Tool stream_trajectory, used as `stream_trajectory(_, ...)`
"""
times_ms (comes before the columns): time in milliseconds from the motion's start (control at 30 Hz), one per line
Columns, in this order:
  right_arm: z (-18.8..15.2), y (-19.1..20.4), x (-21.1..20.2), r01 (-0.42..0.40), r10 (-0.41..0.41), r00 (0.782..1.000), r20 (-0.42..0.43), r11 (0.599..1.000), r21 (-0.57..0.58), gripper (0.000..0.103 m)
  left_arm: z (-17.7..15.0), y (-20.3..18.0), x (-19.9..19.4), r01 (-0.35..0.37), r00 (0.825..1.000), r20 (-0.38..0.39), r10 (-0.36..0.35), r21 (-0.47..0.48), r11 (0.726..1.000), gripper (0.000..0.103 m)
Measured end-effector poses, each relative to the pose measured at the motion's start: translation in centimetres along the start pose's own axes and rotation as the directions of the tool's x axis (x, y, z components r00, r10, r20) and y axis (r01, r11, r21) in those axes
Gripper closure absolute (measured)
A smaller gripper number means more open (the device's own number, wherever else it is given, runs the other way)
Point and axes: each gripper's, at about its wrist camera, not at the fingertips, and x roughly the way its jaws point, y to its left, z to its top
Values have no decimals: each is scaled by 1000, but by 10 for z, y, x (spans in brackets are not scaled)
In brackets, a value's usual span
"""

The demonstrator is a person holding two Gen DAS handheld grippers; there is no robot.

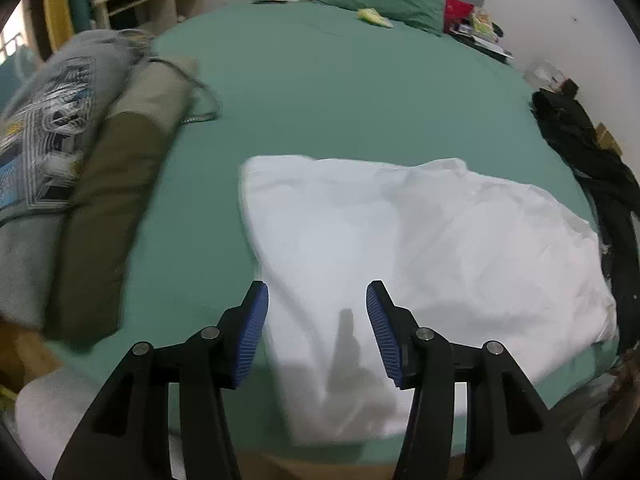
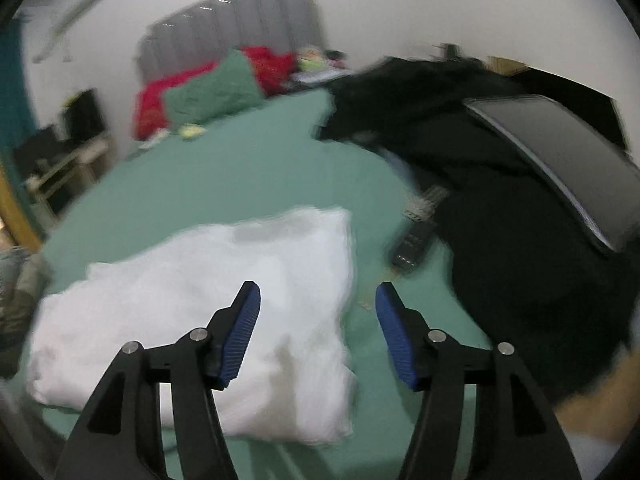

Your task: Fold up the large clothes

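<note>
On green bed (image 1: 320,92), folded white garment (image 1: 420,248) is seen; L gripper (image 1: 317,300) & R gripper (image 2: 318,300) fingers held apart, nothing gripped.

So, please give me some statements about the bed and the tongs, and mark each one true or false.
1. The white garment lies on a green bed sheet. True.
2. The left tongs are shut on the white garment. False: they are open and hold nothing.
3. The right tongs are open. True.
4. A remote control lies on top of the white garment. False: it lies on the sheet, beside the garment.
5. A black pile of clothes lies near the remote control. True.
</note>
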Motion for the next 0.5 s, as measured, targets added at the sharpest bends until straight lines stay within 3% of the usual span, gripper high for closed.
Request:
stream_trajectory(100,23,10,38,-173,169,983,-73,984,-43,43,12,-18,19,61,998,-18,-61,35,998,49)
stream_trajectory(167,39,17,73,-295,286,947,-149,954,-49,43,17,-28,34,74,997,-33,-72,52,996,49)
stream_trajectory(200,45,21,91,-313,298,930,-214,949,-42,42,20,-33,43,76,996,-50,-73,56,996,49)
stream_trajectory(267,51,32,136,-363,330,870,-367,931,-23,42,24,-36,59,81,993,-89,-76,54,995,49)
stream_trajectory(300,52,34,146,-371,331,861,-386,928,-32,42,26,-36,66,79,992,-104,-74,49,996,49)
stream_trajectory(367,53,34,171,-323,273,863,-425,945,-48,42,29,-33,74,65,993,-98,-60,45,997,49)
stream_trajectory(500,64,29,182,-248,221,904,-366,968,-27,42,35,-26,85,-28,996,-80,34,70,997,49)
